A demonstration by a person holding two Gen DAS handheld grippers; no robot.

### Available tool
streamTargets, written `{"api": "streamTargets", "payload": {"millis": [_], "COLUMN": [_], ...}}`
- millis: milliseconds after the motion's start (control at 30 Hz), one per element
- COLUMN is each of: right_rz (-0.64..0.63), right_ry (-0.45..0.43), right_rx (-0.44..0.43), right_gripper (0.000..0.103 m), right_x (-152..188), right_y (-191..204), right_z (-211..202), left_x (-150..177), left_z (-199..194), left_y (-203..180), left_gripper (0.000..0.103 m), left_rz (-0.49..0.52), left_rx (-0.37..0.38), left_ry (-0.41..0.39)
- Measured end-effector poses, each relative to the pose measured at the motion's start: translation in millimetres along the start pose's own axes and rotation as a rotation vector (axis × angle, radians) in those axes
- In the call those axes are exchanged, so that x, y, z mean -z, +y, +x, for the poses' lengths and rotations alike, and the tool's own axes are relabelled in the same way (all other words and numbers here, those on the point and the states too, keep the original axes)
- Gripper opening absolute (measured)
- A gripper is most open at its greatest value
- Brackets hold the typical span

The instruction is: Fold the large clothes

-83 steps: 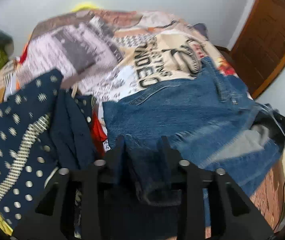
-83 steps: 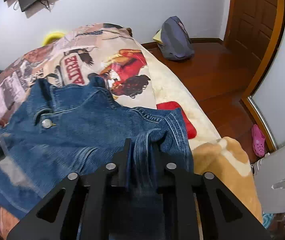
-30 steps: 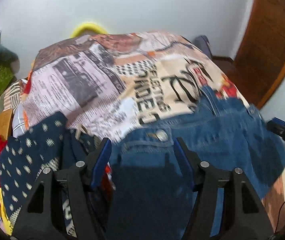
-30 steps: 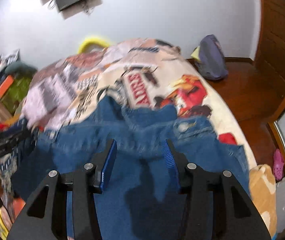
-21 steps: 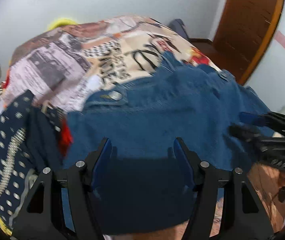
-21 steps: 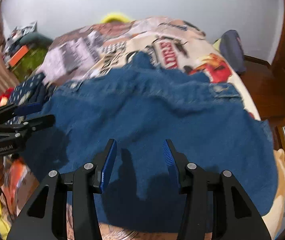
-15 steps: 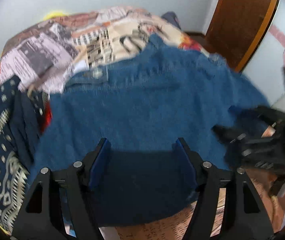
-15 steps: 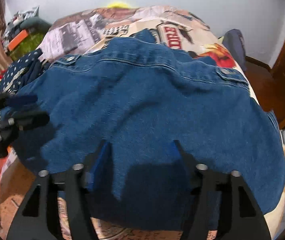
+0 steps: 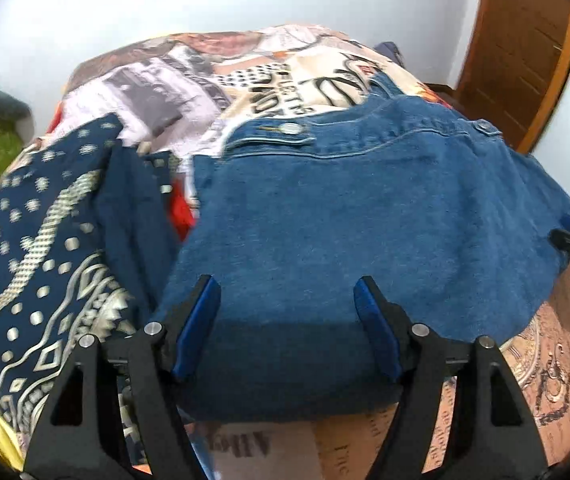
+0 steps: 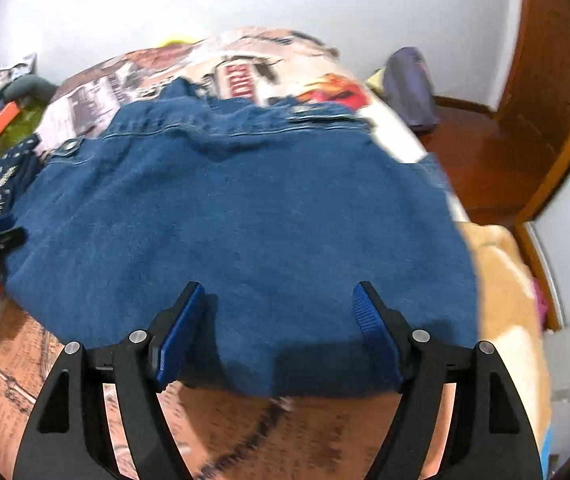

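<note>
1. white walls and a wooden door (image 9: 517, 48) frame a bed (image 9: 189, 80) covered in a printed patchwork spread; wood floor (image 10: 481, 148) runs along its right side.
2. left gripper (image 9: 287, 320) sits low over the near edge of the bed, angled forward and down, jaws wide apart with nothing between them, blue pads (image 9: 199, 320) bare.
3. right gripper (image 10: 277, 328) holds a matching pose over the near right part of the bed, jaws also spread and empty; each one's tip shows at the edge of the other's view.
4. denim jacket (image 9: 365, 216) lies spread flat across the bed in front of both grippers, back side up as far as i can tell, collar end toward the far wall, metal buttons at its upper corners, hem nearest the cameras.
5. cloth is thick mid-blue denim with stitched seams, fairly smooth, broad and roughly rectangular.
6. navy garment (image 9: 45, 248) with pale dots and zigzag bands lies crumpled just left of the jacket, with a bit of red fabric (image 9: 181, 208) between them.
7. grey bag (image 10: 409, 84) rests on the floor by the far wall.
</note>
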State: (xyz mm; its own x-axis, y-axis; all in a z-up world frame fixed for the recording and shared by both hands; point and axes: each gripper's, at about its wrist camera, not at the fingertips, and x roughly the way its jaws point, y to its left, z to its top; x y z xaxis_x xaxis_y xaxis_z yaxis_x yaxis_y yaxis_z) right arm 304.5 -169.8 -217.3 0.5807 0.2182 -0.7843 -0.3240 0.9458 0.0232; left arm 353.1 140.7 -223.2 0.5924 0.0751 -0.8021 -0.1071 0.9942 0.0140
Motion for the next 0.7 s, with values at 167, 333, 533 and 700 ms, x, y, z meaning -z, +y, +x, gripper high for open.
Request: {"api": "streamTargets", "payload": {"millis": [167, 333, 533, 700], "right_rz": [0.015, 0.04, 0.144, 0.162], "right_ry": [-0.008, 0.014, 0.013, -0.03], "right_rx": [0.037, 0.161, 0.153, 0.127], "right_gripper": [0.073, 0.073, 0.073, 0.073], "right_x": [6.7, 14.2, 22.4, 24.6], "right_y": [-13.4, -25.5, -48.4, -43.9], "right_z": [-11.9, -21.7, -42.5, -62.1], "left_x": [8.1, 12.3, 18.2, 33.1], "left_z": [-8.0, -32.7, -58.8, -60.3], "left_y": [15.5, 28.9, 51.4, 43.5], "left_gripper": [0.072, 0.072, 0.072, 0.072], "left_rz": [-0.054, -0.123, -0.326, -0.379], "left_rx": [-0.019, -0.029, 0.162, 0.254], "left_ry": [0.005, -0.015, -0.011, 0.039]}}
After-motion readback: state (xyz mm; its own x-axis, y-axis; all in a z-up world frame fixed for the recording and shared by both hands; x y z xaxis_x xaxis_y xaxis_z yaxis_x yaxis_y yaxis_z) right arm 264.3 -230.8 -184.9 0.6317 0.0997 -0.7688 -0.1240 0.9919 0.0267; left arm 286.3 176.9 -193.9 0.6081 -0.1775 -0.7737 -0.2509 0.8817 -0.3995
